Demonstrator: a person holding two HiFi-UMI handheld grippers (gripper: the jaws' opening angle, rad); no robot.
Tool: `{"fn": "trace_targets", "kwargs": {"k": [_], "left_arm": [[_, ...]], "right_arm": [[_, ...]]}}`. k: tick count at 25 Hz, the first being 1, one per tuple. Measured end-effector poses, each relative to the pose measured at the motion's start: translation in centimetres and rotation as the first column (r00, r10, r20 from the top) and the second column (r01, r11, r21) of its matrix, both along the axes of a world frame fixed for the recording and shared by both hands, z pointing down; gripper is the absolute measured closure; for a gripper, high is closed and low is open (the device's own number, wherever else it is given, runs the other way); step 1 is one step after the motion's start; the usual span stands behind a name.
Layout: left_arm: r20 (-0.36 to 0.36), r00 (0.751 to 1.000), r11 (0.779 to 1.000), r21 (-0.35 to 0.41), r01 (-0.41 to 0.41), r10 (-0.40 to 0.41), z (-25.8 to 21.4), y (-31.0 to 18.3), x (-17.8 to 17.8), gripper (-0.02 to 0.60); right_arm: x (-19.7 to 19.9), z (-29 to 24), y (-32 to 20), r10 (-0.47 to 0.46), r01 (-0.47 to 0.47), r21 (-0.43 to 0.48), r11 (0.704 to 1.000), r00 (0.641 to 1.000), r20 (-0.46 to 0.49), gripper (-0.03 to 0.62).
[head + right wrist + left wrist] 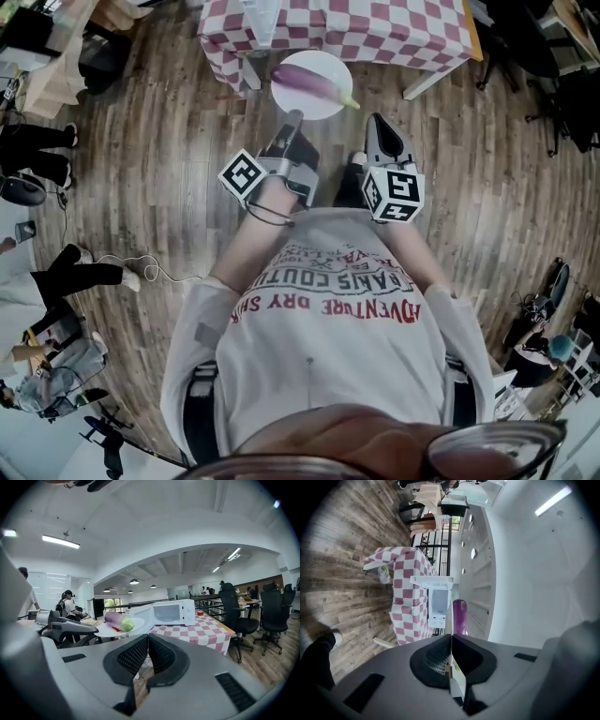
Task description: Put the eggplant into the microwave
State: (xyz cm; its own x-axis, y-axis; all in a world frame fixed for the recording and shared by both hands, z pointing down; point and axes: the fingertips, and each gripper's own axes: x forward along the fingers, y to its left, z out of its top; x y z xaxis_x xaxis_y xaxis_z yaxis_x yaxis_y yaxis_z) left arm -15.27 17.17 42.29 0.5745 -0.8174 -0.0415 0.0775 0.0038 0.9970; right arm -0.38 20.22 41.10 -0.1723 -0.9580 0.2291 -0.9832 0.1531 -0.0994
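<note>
- At the near edge of the checkered table (375,33), a person stands on the wood floor (159,141) with both tools held out ahead of the chest.
- The left gripper (293,118) has its jaws pinched on the near rim of a white plate (314,106). Its own view shows the plate edge-on, a thin white line between the pads (no gap on either side).
- The eggplant (312,82) lies across the plate, purple, with its green stem end toward the right in the head view. It rests on the plate only, and neither tool touches it.
- The plate is held level in the air, close to the table. I cannot tell whether its far rim overlaps the tabletop.
- The right gripper (147,638) has its jaws pressed together with nothing between them. In the head view it sits just right of the left one, near the plate but apart from it.
- The microwave (171,612) is white and stands on the checkered cloth, beyond the plate in both gripper views. The eggplant is outside it.
- A white panel on the microwave's left side looks like its door swung open (not certain from these angles).
- Dark office chairs (236,613) stand on the floor at the right of the right gripper view, and a standing person (69,605) is at its left.
</note>
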Motion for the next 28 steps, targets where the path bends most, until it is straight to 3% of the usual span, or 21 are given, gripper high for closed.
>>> {"fn": "trace_targets", "kwargs": {"k": [10, 17, 28], "left_arm": [[0.003, 0.993, 0.993, 0.003, 0.121, -0.121, -0.1, -12.7, 9.0, 0.551], [-0.005, 0.984, 0.984, 0.0, 0.179, -0.179, 0.1, -18.8, 14.6, 0.551], [0.023, 0.986, 0.984, -0.057, 0.168, -0.167, 2.4, -28.2, 17.6, 0.551]], "right_arm": [[9.0, -0.5, -14.6, -0.145, 0.145, 0.014, 0.989, 0.989, 0.0, 0.568], [15.1, -0.1, -21.1, -0.202, 0.202, 0.007, 0.979, 0.979, -0.026, 0.568], [18.1, 0.9, -29.9, -0.193, 0.193, -0.003, 0.981, 0.98, -0.046, 0.568]]}}
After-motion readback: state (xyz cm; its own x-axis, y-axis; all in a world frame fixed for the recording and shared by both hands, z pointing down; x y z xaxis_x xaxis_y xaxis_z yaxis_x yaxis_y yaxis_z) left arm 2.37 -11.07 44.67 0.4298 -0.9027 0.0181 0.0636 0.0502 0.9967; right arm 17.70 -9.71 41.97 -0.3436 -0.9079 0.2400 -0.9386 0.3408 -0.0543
